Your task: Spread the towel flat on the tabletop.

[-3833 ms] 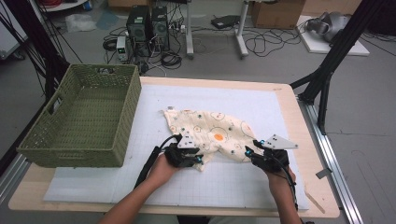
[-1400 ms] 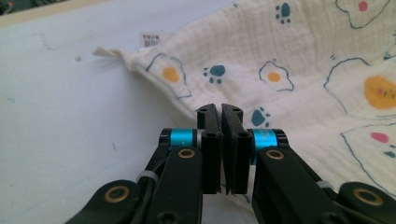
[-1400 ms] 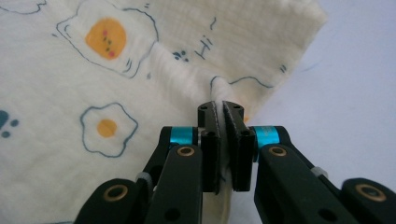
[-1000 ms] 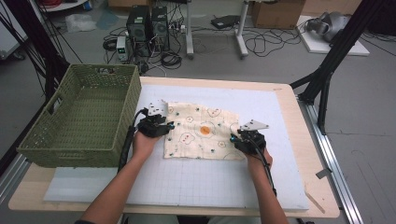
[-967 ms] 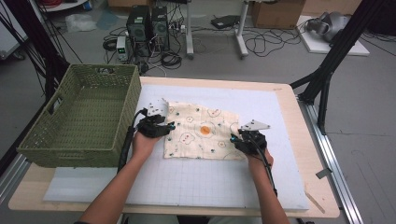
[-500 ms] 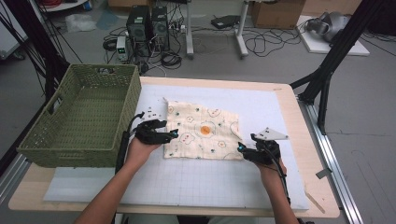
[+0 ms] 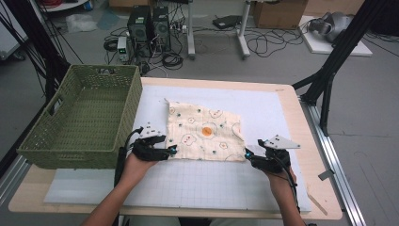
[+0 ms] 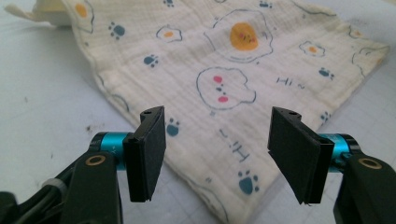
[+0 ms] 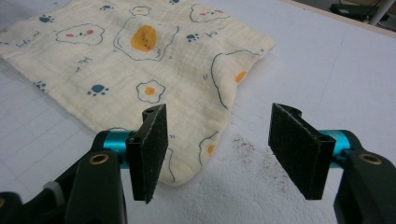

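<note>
A cream cloth printed with fried eggs and blue paws lies flat on the white mat. My left gripper sits at the cloth's near left corner. Its jaws have just been opening and stand apart over the cloth's edge, with no pad touching it. My right gripper is at the near right corner. Its jaws have also just been opening, and the corner of the cloth lies on the mat just ahead of them. In their own views, the left gripper and the right gripper hold nothing.
A green woven basket stands empty on the table's left side, close to my left hand. The wooden table borders the mat on the right. Black frame legs, cables and computer boxes stand on the floor behind.
Both hands have drawn back toward the person, from the cloth's sides to its near corners. Both pairs of jaws have spread wider, and the cloth now lies flat on the mat.
</note>
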The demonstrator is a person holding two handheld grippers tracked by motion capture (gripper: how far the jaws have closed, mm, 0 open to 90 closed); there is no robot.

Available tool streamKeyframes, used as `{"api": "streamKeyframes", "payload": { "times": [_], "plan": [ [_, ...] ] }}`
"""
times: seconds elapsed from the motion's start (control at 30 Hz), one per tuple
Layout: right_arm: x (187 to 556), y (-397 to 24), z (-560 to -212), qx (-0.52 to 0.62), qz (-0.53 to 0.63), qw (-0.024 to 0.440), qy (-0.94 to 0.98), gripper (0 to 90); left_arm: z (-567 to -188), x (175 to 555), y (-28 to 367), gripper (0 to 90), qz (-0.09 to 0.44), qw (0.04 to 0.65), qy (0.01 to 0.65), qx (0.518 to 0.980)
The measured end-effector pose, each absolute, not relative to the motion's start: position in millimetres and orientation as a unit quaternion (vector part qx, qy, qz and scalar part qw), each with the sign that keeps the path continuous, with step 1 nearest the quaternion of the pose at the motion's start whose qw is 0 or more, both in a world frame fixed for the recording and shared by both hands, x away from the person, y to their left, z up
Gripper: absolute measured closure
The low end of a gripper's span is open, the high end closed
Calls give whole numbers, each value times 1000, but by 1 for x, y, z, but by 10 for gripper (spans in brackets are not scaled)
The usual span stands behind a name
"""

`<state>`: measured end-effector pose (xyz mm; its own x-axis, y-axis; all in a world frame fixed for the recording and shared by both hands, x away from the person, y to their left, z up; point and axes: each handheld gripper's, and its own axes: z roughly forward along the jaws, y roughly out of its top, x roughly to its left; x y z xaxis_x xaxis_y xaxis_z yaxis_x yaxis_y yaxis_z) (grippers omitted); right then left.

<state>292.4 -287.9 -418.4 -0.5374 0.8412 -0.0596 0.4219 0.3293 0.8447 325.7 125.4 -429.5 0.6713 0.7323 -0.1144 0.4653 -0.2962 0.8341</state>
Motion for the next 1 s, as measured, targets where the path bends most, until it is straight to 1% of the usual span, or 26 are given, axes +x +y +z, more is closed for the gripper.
{"api": "streamKeyframes", "payload": {
  "times": [0.2,0.37,0.5,0.57,0.6,0.63,0.67,0.8,0.87,0.93,1.0],
  "plan": [
    [293,-288,-420,407,411,250,776,379,-434,318,130,399,132,452,377,798],
    [292,-284,-421,400,409,250,781,388,-435,310,128,452,116,444,354,815],
    [290,-282,-422,394,408,246,786,399,-439,308,125,499,116,432,344,825],
    [290,-280,-422,392,407,244,788,408,-444,308,121,550,124,418,338,834],
    [290,-280,-422,390,408,242,789,410,-446,307,119,586,128,409,333,840],
    [290,-279,-423,389,407,241,791,415,-448,306,118,626,143,409,329,839],
    [290,-278,-423,389,406,237,792,417,-448,306,118,678,151,406,328,840],
    [291,-275,-426,383,405,231,797,426,-449,307,119,822,170,401,323,840],
    [292,-273,-428,380,404,227,801,431,-448,308,120,852,172,398,321,842],
    [293,-269,-431,375,402,220,806,443,-448,307,120,863,174,398,318,843],
    [294,-264,-434,369,397,210,814,464,-447,304,122,866,164,402,318,843]
  ]
}}
